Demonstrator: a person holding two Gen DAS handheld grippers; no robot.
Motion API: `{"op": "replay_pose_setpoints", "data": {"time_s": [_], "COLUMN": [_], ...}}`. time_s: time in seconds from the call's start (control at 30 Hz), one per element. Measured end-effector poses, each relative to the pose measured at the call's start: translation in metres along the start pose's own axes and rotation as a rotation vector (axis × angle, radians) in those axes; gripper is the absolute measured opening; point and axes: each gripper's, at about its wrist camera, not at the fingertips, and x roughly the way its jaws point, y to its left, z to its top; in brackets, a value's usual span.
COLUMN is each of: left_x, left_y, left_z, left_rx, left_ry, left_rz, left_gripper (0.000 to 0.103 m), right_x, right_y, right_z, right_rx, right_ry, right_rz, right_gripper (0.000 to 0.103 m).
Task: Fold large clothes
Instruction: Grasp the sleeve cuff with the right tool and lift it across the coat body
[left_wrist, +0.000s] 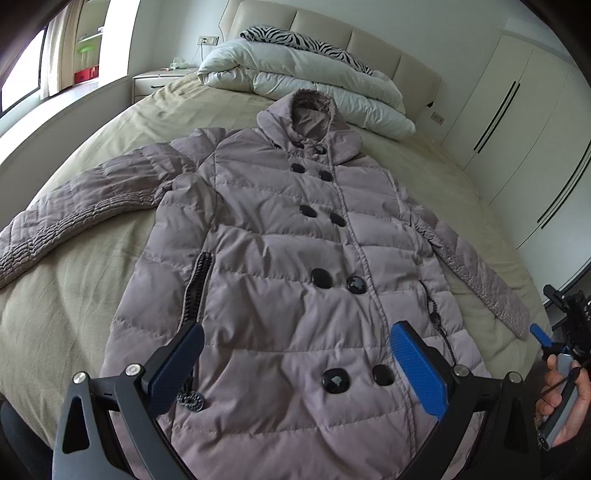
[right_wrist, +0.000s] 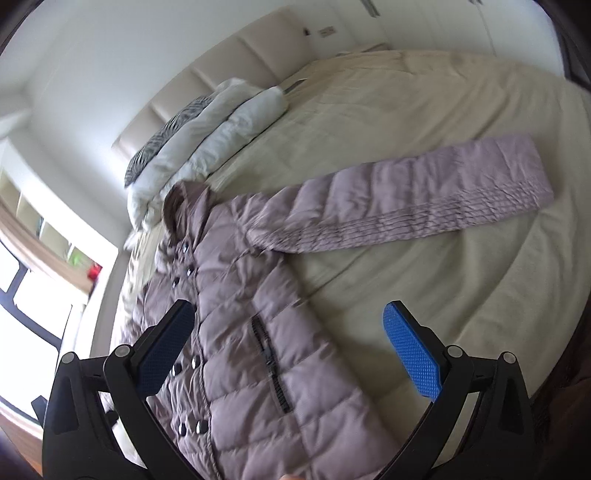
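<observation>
puffer coat (left_wrist: 280, 258): mauve, quilted, hooded, double row of dark buttons (left_wrist: 319, 277); spread flat, front up, on the bed (left_wrist: 110, 122), hood toward 12 o'clock, hem toward 6 o'clock in the left wrist view. one sleeve (left_wrist: 74, 210) stretched out toward 9 o'clock, other sleeve (left_wrist: 476, 273) angled down toward 4 o'clock. zipped pocket (left_wrist: 197, 284) on the 9 o'clock side of the front, second pocket with a dangling pull on the 3 o'clock side.

left gripper (left_wrist: 295, 354): over the lower front of the coat, jaws wide, nothing between the blue pads; contact with the fabric not determinable.

right gripper (right_wrist: 290, 339): jaws wide, empty, above the side of the coat near its pocket zip (right_wrist: 271, 365); same gripper partly seen at the 3 o'clock edge of the left wrist view, gripped by a hand (left_wrist: 565, 402). right wrist view somewhat blurred.

bed: beige cover, padded cream headboard (left_wrist: 332, 33) at 12 o'clock.

folded white duvet (left_wrist: 306, 81): at the head of the bed, just beyond the hood.

zebra-print pillow (left_wrist: 306, 42): on top of the duvet, against the headboard.

nightstand (left_wrist: 155, 79): at 10 o'clock, beside the bed.

white wardrobe (left_wrist: 524, 122): at 2 o'clock, long dark handles.

window (left_wrist: 22, 77): at 10 o'clock, with curtain.
</observation>
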Motion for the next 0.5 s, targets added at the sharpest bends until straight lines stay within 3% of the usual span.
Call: {"op": "replay_pose_setpoints", "data": {"time_s": [0.07,0.1,0.23,0.37,0.5], "left_x": [0.000,0.003,0.025,0.037,0.047], "left_y": [-0.008,-0.012,-0.018,-0.017,-0.023], "left_z": [0.001,0.003,0.008,0.006,0.003], "left_rx": [0.034,0.053,0.049,0.030,0.028], "left_ry": [-0.053,-0.043,0.088,0.112,0.141], "left_rz": [0.011,0.016,0.029,-0.004,-0.053], "left_gripper": [0.103,0.103,0.103,0.103,0.103], "right_x": [0.001,0.004,0.016,0.023,0.030], "right_y": [-0.055,-0.086,-0.173,-0.234,-0.274], "right_z": [0.020,0.030,0.053,0.063,0.072], "right_rx": [0.142,0.222,0.421,0.580,0.635], "right_ry": [-0.022,-0.037,-0.080,-0.125,-0.151], "right_rz": [0.045,0.072,0.137,0.165,0.121], "right_gripper": [0.103,0.103,0.098,0.093,0.079]}}
